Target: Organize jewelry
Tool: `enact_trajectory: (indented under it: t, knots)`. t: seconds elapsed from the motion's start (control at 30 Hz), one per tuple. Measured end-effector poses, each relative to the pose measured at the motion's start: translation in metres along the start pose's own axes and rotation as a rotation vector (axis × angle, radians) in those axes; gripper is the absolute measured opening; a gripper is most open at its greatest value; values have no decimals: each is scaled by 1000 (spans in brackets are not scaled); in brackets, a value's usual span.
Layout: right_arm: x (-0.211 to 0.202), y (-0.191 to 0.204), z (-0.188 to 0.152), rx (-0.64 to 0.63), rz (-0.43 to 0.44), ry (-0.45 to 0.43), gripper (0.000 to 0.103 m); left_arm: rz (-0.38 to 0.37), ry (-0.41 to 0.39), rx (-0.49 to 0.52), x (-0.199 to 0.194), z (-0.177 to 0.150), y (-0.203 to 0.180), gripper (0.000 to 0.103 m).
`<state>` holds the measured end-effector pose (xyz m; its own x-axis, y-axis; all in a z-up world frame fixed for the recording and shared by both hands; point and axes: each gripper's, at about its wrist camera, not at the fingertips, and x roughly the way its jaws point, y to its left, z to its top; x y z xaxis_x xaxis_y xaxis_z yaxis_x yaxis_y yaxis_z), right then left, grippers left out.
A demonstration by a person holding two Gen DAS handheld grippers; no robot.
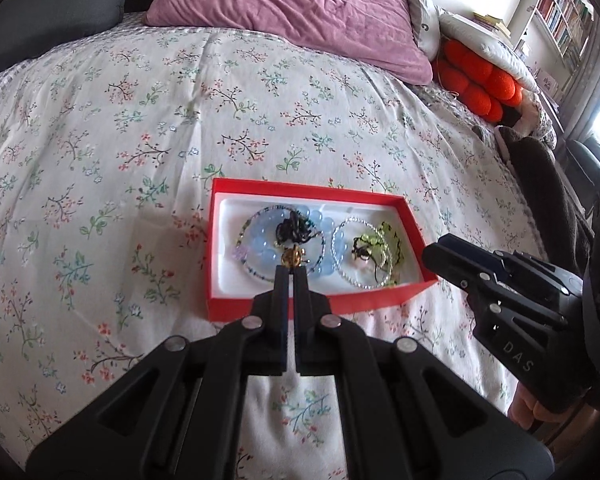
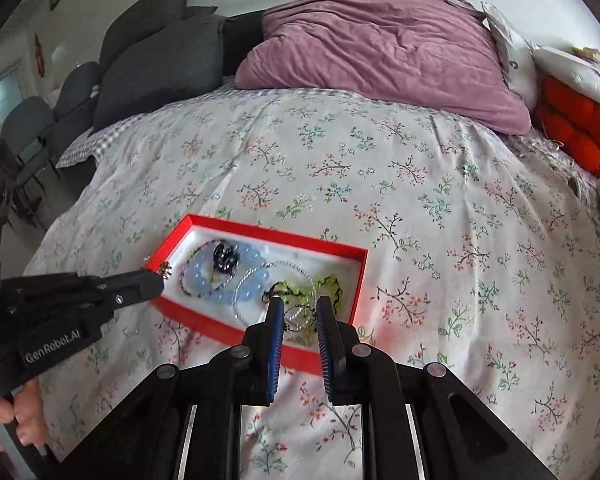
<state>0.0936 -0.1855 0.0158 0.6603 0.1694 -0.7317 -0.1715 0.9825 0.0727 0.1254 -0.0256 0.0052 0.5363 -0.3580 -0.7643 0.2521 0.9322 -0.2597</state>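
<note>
One floral bedspread (image 1: 260, 92), purple pillow (image 2: 380, 52), bookshelf (image 1: 560, 16) behind.

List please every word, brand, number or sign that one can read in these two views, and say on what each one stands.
"DAS": on the side of the right tool, seen in the left wrist view.
"GenRobot.AI": on the side of the left tool, seen in the right wrist view.
"G" or "C", one dark letter: on the white pillow; which it is, unclear.
Book spines on the bookshelf: too small to read.
Red wall hangings: too blurred to read.
</note>
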Motion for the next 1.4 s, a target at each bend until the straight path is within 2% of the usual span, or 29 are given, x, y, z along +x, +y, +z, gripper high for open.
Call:
enact_trajectory:
  t: [0.23, 0.6, 0.67, 0.83, 0.87, 0.93, 0.97, 1.03, 1.13, 1.23, 1.37, 1.4]
  knots:
    - [20, -10, 12, 79, 13, 17, 17, 33, 13, 11, 22, 7, -7, 2]
    - [44, -18, 16, 112, 17, 50, 18, 69, 10, 20, 35, 12, -8, 3]
    - [45, -18, 16, 111, 26, 61, 19, 65, 18, 20, 35, 12, -8, 7]
    - [41, -19, 17, 109, 16, 66, 23, 65, 21, 20, 28, 13, -8, 31]
    - [40, -20, 17, 113, 19, 64, 24, 64, 20, 16, 24, 13, -8, 31]
    - [35, -22, 18, 120, 24, 56, 30, 66, 21, 13, 20, 13, -8, 36]
    - [32, -23, 19, 122, 26, 49, 34, 71, 19, 14, 16, 13, -9, 41]
    - [25, -24, 18, 127, 30, 33, 62, 84, 16, 18, 11, 12, -9, 51]
    - [14, -23, 18, 118, 28, 8, 63, 112, 10, 24, 3, 8, -9, 64]
    - [5, -23, 16, 114, 14, 17, 65, 140, 25, 31, -3, 2, -9, 70]
    - [-3, -22, 9, 92, -25, 36, 74, 147, 57, 43, -8, -6, -9, 80]
    - [-6, -21, 7, 83, -37, 46, 81, 147, 63, 46, -11, -8, -9, 83]
